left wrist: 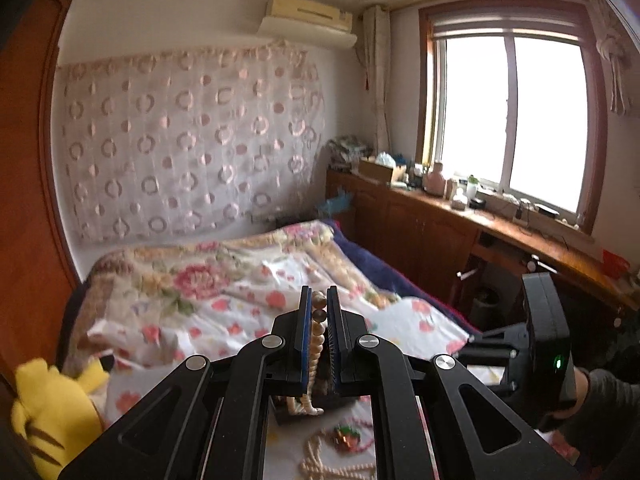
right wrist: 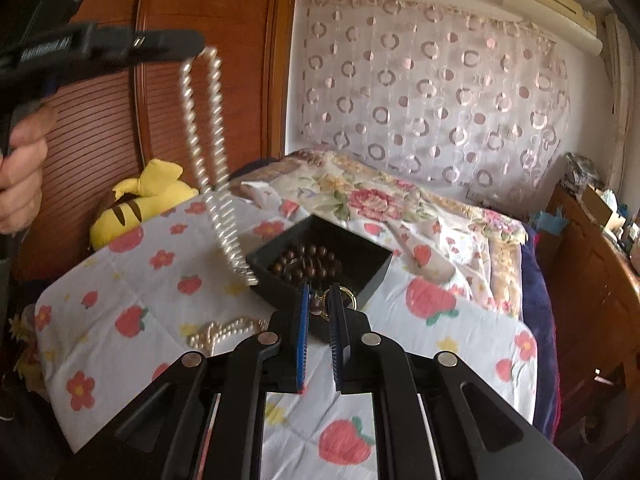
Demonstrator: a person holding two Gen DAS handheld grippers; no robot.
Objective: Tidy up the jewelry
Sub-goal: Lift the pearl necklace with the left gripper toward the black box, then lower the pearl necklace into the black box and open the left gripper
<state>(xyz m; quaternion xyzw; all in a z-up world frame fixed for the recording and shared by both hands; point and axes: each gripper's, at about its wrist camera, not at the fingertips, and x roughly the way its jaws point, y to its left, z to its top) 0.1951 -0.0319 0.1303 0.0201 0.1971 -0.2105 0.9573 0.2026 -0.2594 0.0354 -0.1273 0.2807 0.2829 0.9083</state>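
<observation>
My left gripper (left wrist: pixel 319 294) is shut on a long pearl necklace (right wrist: pixel 204 128), with its beads pinched between the blue pads. In the right wrist view the left gripper (right wrist: pixel 198 46) is up at the top left. The strand hangs from it down to the near corner of a black box (right wrist: pixel 372 276). The box sits on the bed and holds dark brown beads (right wrist: pixel 308 264). My right gripper (right wrist: pixel 320 306) hovers at the box's near edge, shut on a small dark-bead piece (right wrist: pixel 316 305). A gold ring (right wrist: pixel 347 295) shows beside its right finger.
More pearl strands (right wrist: pixel 228 330) lie on the strawberry-print cover (right wrist: pixel 132 280) left of the box. A red-green trinket (left wrist: pixel 346 438) lies among the pearls. A yellow plush toy (right wrist: pixel 140 204) sits by the wooden wardrobe (right wrist: pixel 100 120). A cluttered wooden counter (left wrist: pixel 500 232) runs under the window.
</observation>
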